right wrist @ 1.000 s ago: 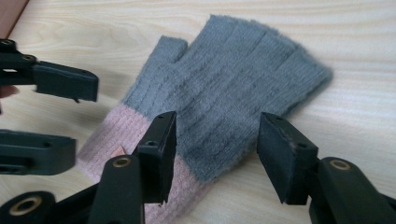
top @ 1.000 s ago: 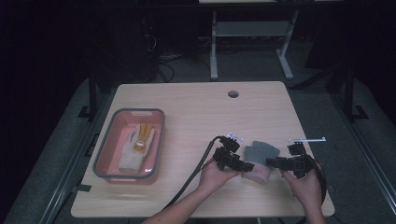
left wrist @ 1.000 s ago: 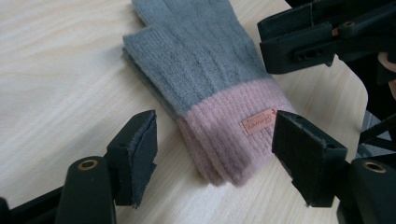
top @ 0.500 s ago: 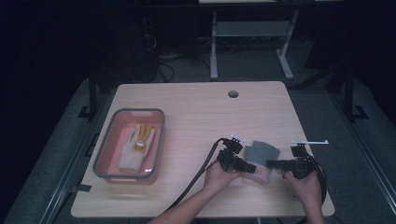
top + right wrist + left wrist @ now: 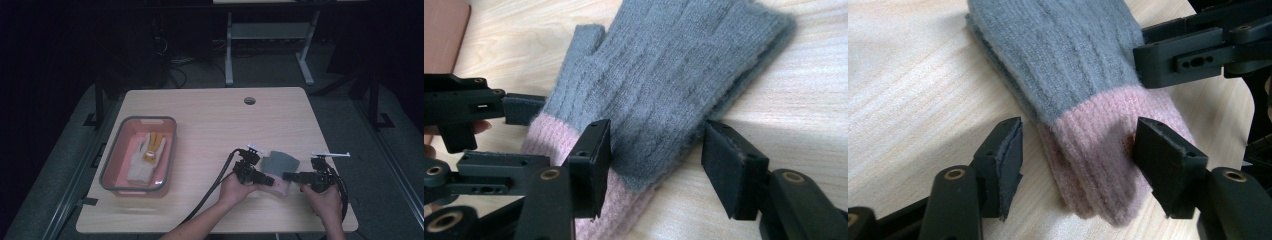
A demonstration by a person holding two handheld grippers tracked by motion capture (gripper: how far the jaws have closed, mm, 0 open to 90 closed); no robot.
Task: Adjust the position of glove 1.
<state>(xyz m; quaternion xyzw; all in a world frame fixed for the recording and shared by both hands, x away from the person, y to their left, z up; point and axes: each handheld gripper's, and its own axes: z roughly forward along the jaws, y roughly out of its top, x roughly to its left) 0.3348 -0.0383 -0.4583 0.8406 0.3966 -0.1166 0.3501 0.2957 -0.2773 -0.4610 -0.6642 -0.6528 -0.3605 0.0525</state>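
While it lies flat near the table's [image 5: 210,120] near right edge, grey-and-pink knit glove [image 5: 279,166]: soft, light, limp, likely to sag; best taken at the pink cuff [image 5: 1103,150]. Left gripper [image 5: 255,176]: jaws parted, straddling the cuff, hand low. Right gripper [image 5: 295,176]: jaws parted around the grey edge, pointing left. Far left: pink tray [image 5: 112,165] holding another glove [image 5: 145,157]

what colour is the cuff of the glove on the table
Pink, on a grey glove; the cuff shows best in the left gripper view.
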